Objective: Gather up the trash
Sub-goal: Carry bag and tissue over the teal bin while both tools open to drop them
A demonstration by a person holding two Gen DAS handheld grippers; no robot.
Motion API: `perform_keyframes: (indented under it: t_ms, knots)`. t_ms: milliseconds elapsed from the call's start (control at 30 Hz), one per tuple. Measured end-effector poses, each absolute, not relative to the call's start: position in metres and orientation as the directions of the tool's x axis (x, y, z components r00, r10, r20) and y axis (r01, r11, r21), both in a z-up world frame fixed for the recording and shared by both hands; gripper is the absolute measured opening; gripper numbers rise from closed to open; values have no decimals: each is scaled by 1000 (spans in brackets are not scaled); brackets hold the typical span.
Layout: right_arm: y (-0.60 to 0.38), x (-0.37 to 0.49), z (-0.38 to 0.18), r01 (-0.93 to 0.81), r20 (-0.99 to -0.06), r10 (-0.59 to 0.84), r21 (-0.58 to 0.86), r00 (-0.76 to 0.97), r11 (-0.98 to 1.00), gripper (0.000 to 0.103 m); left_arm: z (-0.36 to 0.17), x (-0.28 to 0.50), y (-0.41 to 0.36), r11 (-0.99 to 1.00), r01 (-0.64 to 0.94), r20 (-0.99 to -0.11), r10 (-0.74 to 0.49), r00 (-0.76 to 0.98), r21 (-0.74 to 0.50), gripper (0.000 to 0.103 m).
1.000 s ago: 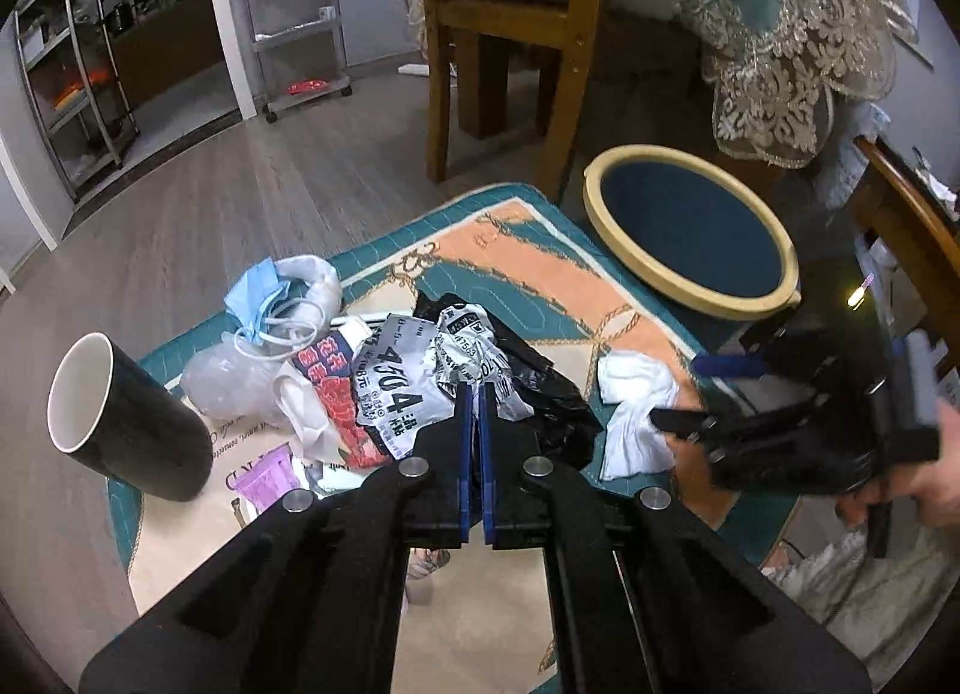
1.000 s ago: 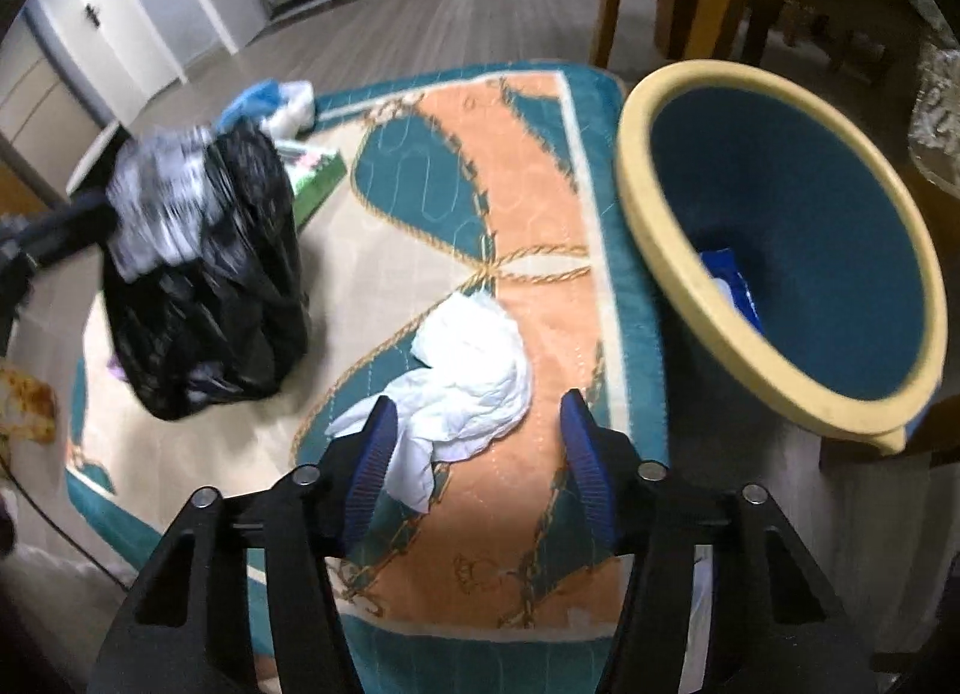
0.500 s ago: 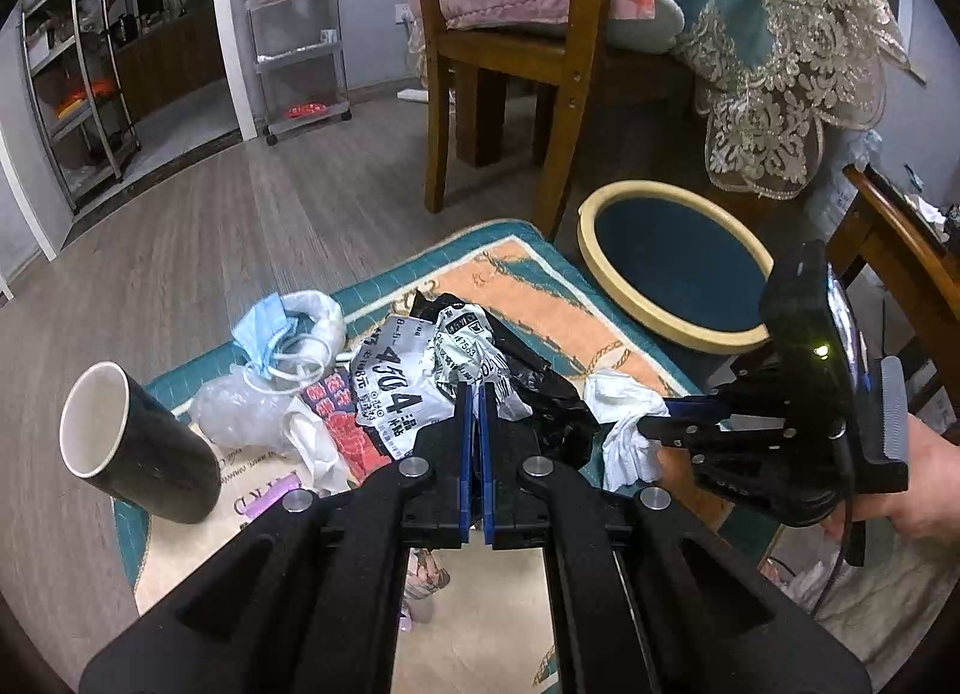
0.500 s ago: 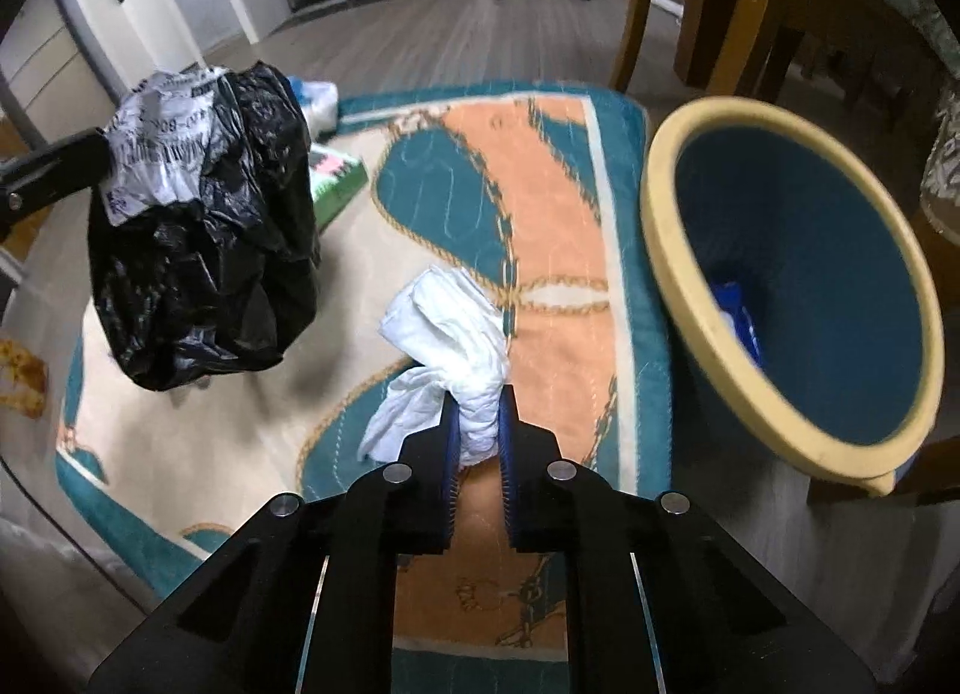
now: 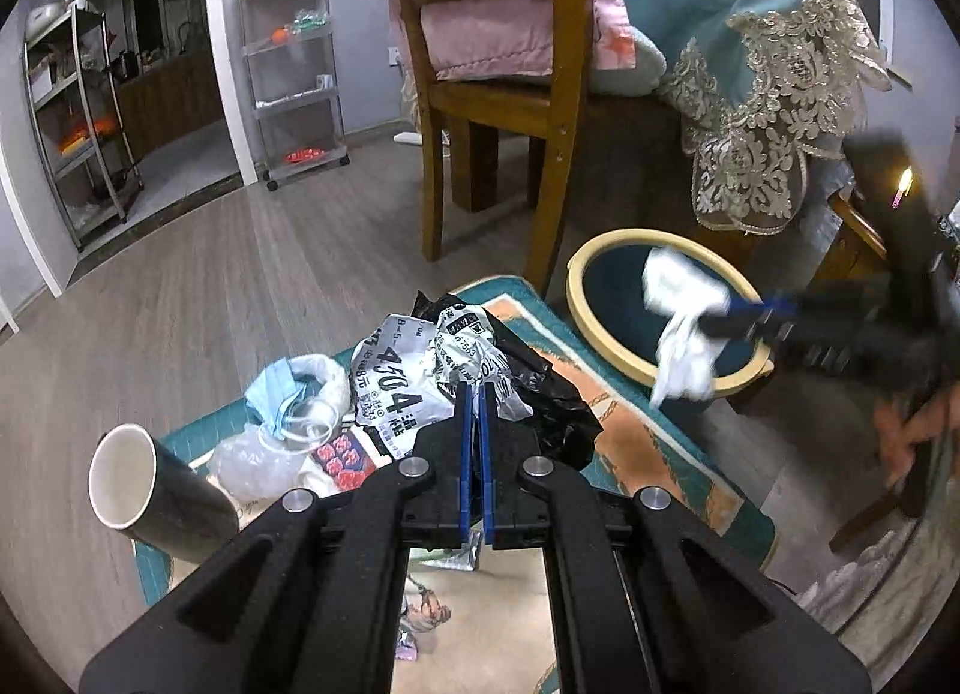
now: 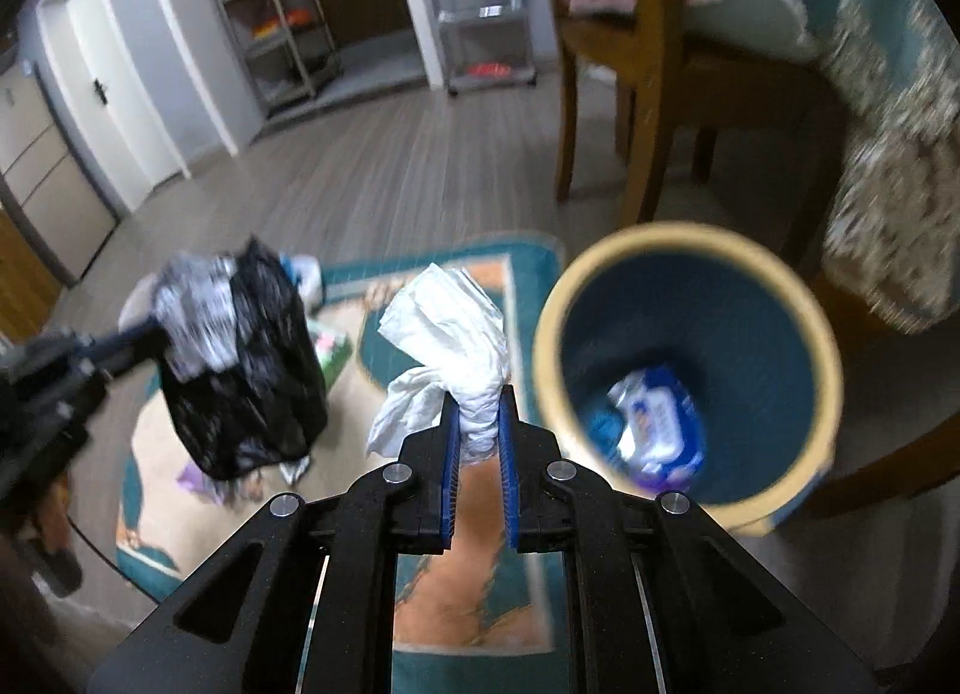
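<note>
Only the right wrist view shows the blue packet (image 6: pixel 660 424) inside the bin (image 6: pixel 684 241).

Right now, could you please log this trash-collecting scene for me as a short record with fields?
left gripper: shut on the black bag, held clear of the rug
right gripper: shut on the white tissue wad, lifted beside the bin
bin: blue inside, cream rim, upright, on the floor by the rug
bin contents: blue wipes packet
still on rug: blue face mask, clear plastic bag
black cup: lying on its side, at the rug's edge
</note>
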State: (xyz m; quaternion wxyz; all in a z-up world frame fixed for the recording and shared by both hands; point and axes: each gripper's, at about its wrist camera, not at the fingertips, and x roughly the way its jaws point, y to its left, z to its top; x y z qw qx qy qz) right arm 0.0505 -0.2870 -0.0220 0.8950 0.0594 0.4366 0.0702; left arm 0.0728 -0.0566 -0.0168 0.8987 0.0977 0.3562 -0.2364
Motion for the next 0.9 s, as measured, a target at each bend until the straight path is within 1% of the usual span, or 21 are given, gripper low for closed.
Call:
perform_keyframes:
  t_ms: [167,300,500,667,800,900]
  knots:
    - [-323,51,11,-53,-732,129,126,669,991,13,-9,78,-75,857,515,-674,-376,636,7,1]
    - [-354,63,10,-25,-731,97,110,675,994,13,-2,83,-94,842,539,-658,-398,640,15,1]
    - [-399,80,-20,77,-765,48,126,642,989,13,-2,92,-134,809,587,-650,-444,617,5,1]
    - [-421,90,-50,152,-812,14,126,583,980,13,-20,102,-182,772,635,-675,-466,572,5,1]
    - [-429,94,-68,170,-842,13,125,539,978,13,-36,109,-211,754,657,-694,-473,543,0,1]
    - [-433,94,-73,177,-848,4,116,530,977,13,-44,115,-230,747,665,-696,-482,532,-8,2]
